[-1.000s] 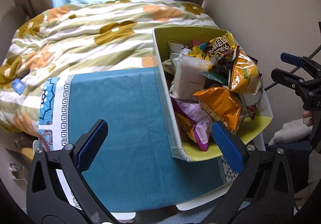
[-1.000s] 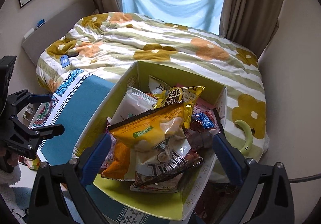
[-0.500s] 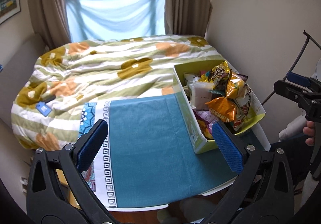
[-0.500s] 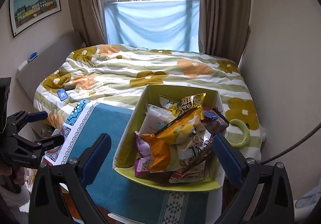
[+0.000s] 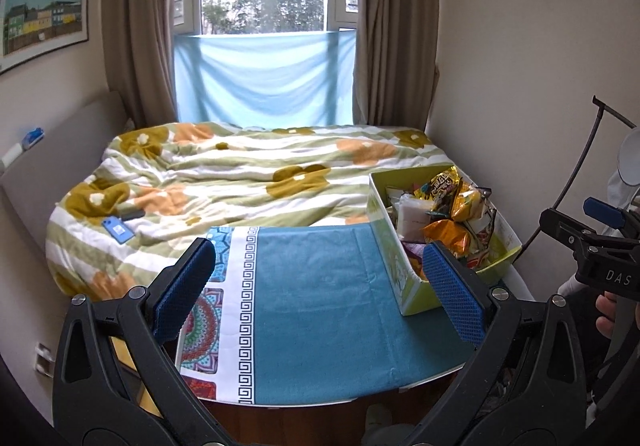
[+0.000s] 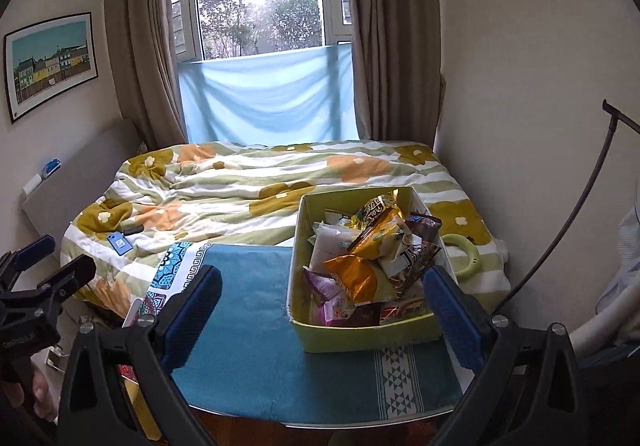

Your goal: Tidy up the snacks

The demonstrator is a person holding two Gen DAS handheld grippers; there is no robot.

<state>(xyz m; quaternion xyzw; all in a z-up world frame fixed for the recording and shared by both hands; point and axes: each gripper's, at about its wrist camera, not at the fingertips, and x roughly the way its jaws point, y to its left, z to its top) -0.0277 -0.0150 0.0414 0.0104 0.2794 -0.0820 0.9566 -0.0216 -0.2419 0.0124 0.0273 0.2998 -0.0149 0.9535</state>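
A yellow-green cardboard box (image 6: 366, 336) full of snack packets (image 6: 356, 278) stands on the right side of a small table with a teal cloth (image 6: 260, 310); it also shows in the left wrist view (image 5: 412, 294). An orange packet (image 5: 446, 232) and a yellow packet (image 6: 380, 236) lie on top. My left gripper (image 5: 318, 296) is open and empty, held back above the table's near edge. My right gripper (image 6: 320, 310) is open and empty, held back in front of the box.
A bed with a flowered quilt (image 5: 240, 174) lies beyond the table, with a blue tag (image 5: 116, 228) on it and a green ring (image 6: 466, 252) by the box. A window with curtains is behind. A wall is close on the right.
Both grippers have pulled back and up from the box, so the whole table, bed and window now show. Both stay open and empty.
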